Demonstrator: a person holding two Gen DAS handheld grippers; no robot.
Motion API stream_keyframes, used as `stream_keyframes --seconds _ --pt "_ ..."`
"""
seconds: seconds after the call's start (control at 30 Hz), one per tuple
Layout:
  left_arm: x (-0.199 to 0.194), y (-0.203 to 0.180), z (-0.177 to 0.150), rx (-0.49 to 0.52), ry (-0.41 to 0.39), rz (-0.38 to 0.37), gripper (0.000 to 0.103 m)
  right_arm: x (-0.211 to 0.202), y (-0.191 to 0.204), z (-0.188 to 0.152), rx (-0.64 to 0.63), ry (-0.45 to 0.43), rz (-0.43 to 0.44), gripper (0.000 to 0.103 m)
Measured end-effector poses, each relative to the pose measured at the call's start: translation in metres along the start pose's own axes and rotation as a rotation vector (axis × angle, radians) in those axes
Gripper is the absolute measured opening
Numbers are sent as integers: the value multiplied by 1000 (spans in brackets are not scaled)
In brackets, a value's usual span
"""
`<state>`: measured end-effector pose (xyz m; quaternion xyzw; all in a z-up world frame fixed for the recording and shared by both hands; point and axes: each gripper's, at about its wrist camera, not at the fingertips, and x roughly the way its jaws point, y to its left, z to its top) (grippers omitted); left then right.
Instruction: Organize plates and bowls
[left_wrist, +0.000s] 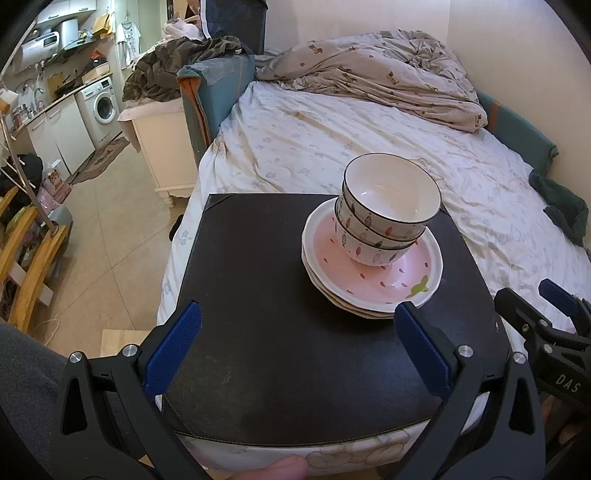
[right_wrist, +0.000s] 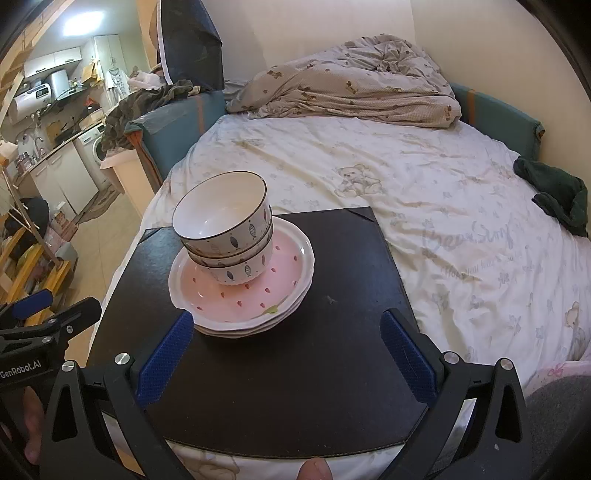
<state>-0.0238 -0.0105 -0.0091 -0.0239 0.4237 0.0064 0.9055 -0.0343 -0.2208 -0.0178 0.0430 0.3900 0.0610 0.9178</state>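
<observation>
Left gripper (left_wrist: 297, 325): its two blue fingers are spread wide. It holds nothing. It hangs over the near edge of the black mat (left_wrist: 258, 295).
Plates (left_wrist: 373, 280): a small pile of pink and white plates sits on the black mat, on the bed (left_wrist: 332, 140).
Bowls (left_wrist: 388, 210): white bowls with little fish on them are stacked inside each other, on top of the plates.
Right gripper (right_wrist: 286, 332): its fingers are spread wide too. It holds nothing and sits just in front of the plates.
</observation>
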Motion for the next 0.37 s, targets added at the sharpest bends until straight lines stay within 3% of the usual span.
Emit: stream_keyframes --seconds 0.37 --pt "2 -1 0 4 4 -4 103 -1 0 0 -2 2 2 103"
